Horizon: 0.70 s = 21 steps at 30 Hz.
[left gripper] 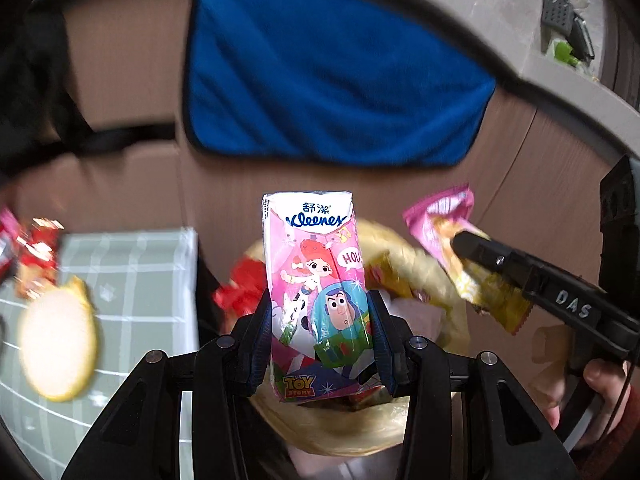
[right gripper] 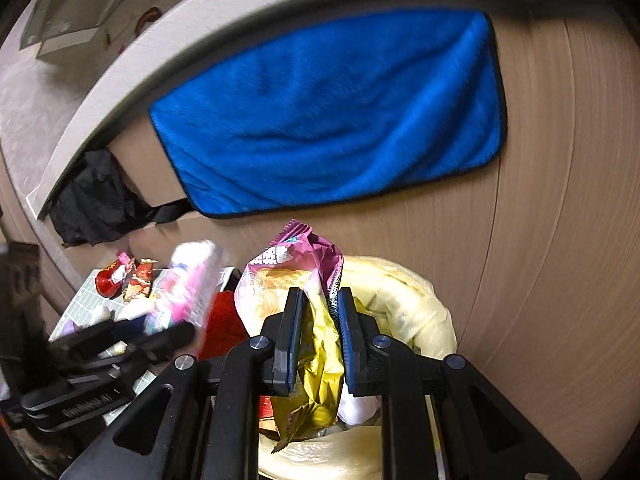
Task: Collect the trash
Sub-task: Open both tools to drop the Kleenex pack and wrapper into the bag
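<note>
**Both claws loaded above the bin**

The left gripper (left gripper: 320, 332) clamps a tissue pack (left gripper: 316, 280) at centre frame, long axis upright, top pointing away.

The right gripper (right gripper: 318, 336) holds a crumpled snack wrapper (right gripper: 296, 280), its jaws parted only slightly around it, purple end up.

Below both, the yellow-lined bin (right gripper: 404, 296) is mostly hidden, its mouth cut off at the bottom edge.

A blue towel (left gripper: 332, 68) hangs above.

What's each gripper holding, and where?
Left gripper: tissue pack, gripped at its lower sides. Right gripper: snack wrapper, gripped around its yellow lower half.
</note>
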Tool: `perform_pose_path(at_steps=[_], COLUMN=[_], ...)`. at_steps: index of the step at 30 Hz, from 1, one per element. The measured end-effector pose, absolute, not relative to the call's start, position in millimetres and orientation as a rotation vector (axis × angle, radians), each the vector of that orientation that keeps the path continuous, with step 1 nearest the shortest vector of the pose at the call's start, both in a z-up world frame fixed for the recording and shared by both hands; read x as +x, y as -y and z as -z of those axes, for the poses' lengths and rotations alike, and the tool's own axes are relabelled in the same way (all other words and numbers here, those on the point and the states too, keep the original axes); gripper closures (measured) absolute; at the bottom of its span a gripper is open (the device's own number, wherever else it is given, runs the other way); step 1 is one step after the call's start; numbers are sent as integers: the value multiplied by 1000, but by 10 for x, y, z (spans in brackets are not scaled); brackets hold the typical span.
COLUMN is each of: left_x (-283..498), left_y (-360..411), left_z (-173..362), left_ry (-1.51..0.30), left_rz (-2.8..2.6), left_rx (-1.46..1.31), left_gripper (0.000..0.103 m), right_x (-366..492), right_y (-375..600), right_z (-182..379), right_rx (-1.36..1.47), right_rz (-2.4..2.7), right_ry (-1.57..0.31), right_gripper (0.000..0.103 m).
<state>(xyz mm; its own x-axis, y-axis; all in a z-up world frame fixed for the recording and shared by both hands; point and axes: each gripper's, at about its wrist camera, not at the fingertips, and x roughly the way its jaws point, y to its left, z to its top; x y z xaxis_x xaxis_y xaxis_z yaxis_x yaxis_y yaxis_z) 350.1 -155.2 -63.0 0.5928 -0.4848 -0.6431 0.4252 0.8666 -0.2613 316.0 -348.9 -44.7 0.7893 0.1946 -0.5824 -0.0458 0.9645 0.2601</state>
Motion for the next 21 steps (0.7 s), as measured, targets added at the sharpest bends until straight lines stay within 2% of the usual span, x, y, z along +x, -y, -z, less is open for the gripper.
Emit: perform_pose_path(at_steps=[11, 17, 21], left_x=[3878, 3762, 3677], left_y=[1818, 1601, 1457], left_z=[1210, 898, 667], left_ry=[-982, -884, -825], left_rz=[621, 641, 635], left_rx=[-151, -194, -199], left_gripper=[57, 42, 37], right_x=[3356, 3377, 3383], right_y=[3593, 3594, 3498], right_z=[741, 837, 875], right_rx=[279, 280, 261], right_rz=[-102, -91, -85], right_ry=[-712, -733, -746], right_gripper=[86, 83, 65])
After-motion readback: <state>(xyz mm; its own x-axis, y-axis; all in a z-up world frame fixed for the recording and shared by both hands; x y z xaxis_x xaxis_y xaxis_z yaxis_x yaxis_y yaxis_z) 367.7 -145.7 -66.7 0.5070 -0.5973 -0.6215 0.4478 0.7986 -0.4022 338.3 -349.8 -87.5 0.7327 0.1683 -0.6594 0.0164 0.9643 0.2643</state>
